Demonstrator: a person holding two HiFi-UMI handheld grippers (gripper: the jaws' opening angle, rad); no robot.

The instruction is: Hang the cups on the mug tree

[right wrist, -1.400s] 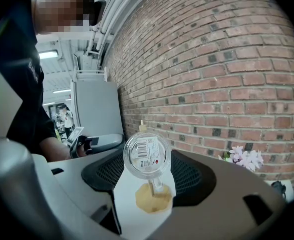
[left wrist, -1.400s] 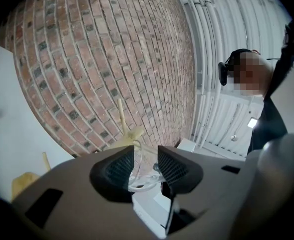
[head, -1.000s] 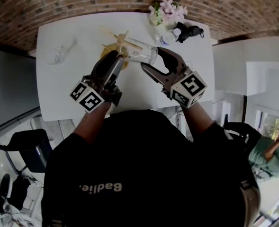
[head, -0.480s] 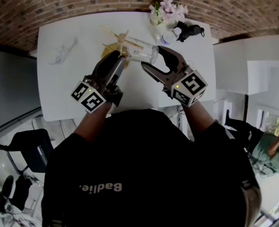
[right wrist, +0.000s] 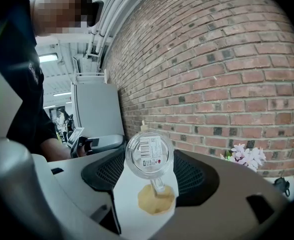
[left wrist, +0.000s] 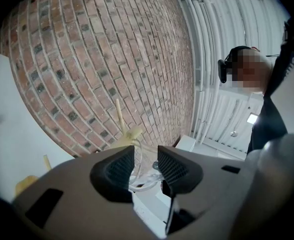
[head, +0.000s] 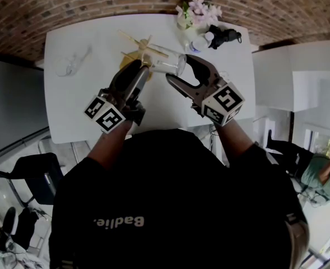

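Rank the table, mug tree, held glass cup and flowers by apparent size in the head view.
1. White table
2. Mug tree
3. Glass cup and flowers: about alike, and the cup is held nearer the camera, so no ranking.

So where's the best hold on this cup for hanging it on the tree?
The round body, from the base end, one pad on each side, as the right tool has the cup now. Its handle sticks out below, clear of both pads, so it is free to slip over a peg of the tree.
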